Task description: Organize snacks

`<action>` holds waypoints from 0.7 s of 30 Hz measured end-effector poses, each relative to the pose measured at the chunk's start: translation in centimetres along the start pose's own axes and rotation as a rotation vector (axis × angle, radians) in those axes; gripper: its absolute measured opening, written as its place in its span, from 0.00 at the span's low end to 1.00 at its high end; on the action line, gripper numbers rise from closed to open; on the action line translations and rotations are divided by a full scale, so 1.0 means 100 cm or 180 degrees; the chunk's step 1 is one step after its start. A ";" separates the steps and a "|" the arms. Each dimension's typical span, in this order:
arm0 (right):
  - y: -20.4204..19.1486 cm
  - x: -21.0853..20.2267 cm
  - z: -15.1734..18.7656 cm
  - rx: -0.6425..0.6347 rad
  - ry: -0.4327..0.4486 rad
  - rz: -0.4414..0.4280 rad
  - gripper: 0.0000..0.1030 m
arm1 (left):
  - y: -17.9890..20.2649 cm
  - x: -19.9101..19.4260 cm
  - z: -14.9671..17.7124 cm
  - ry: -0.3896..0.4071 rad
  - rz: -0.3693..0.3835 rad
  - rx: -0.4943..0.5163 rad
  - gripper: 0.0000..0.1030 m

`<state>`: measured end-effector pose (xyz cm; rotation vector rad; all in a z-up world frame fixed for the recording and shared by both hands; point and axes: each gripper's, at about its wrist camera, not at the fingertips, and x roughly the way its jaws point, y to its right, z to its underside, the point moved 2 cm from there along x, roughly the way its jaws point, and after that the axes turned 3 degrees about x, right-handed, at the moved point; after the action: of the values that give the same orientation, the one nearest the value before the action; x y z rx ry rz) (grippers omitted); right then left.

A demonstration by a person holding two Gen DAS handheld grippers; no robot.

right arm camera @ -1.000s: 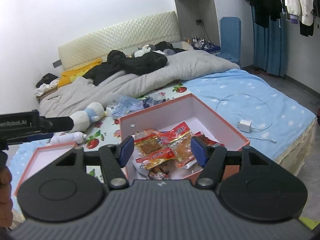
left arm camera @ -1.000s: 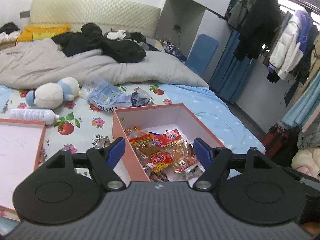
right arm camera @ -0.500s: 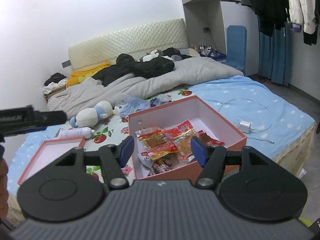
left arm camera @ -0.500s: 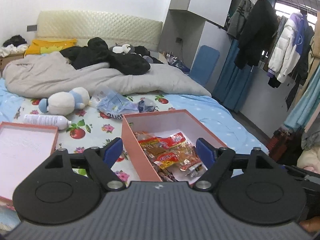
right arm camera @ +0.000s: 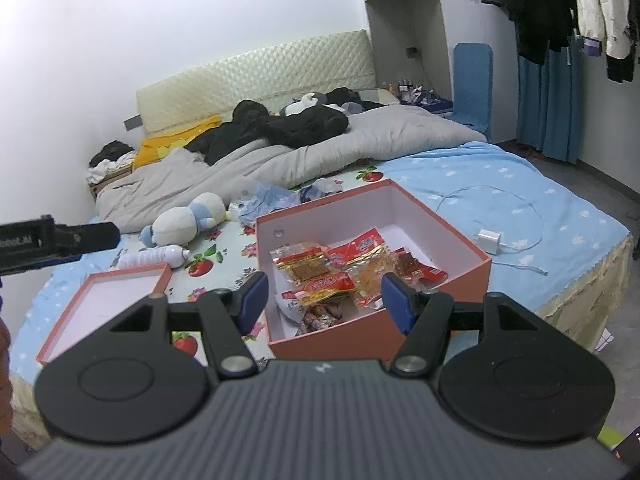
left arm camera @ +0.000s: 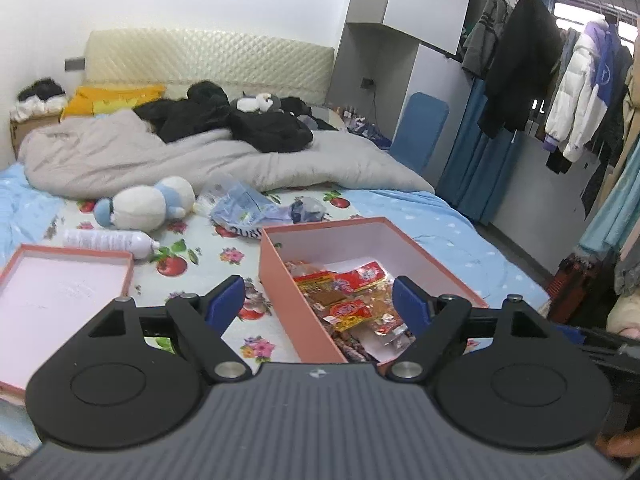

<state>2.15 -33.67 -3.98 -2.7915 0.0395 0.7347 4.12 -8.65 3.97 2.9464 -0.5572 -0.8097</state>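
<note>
since both grippers pulled back over the last second, left gripper (left arm camera: 318, 300) and right gripper (right arm camera: 322, 300) hang spread and empty; snacks (right arm camera: 332, 276) sit in the box (right arm camera: 376, 330) at 12 o'clock, so it looks nearly done.

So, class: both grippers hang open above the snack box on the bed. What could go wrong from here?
1. The box sits near the bed's edge on soft bedding; a push might tip it.
2. The snack packets overlap, so the right gripper may grab several.
3. The lid lies apart, beside the left gripper.
</note>
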 end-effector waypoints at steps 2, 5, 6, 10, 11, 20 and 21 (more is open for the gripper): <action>0.000 -0.001 0.001 0.0023 -0.0013 -0.0004 0.63 | -0.003 -0.002 0.004 -0.0010 -0.0021 -0.0040 0.82; 0.001 -0.002 0.001 0.0029 -0.0003 -0.0012 0.63 | -0.007 -0.001 0.009 -0.0053 -0.0037 -0.0066 0.82; 0.001 -0.001 0.002 0.0022 -0.0003 -0.0012 0.63 | -0.007 -0.001 0.010 -0.0059 -0.0055 -0.0039 0.82; 0.002 0.000 0.003 0.0017 -0.0048 -0.0013 0.63 | -0.008 0.002 0.011 -0.0073 -0.0067 -0.0012 0.82; 0.002 0.000 0.004 0.0011 -0.0052 -0.0005 0.63 | -0.007 0.003 0.011 -0.0074 -0.0063 -0.0014 0.82; 0.004 0.005 0.005 -0.0003 -0.0072 0.0046 0.63 | -0.008 0.010 0.013 -0.0100 -0.0096 0.0001 0.82; 0.005 0.007 0.006 0.0006 -0.0081 0.0063 0.63 | -0.009 0.011 0.013 -0.0111 -0.0103 -0.0001 0.82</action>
<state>2.44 -33.95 -4.91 -2.7832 0.0632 0.7745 4.65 -8.16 2.18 2.9537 -0.5125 -0.8656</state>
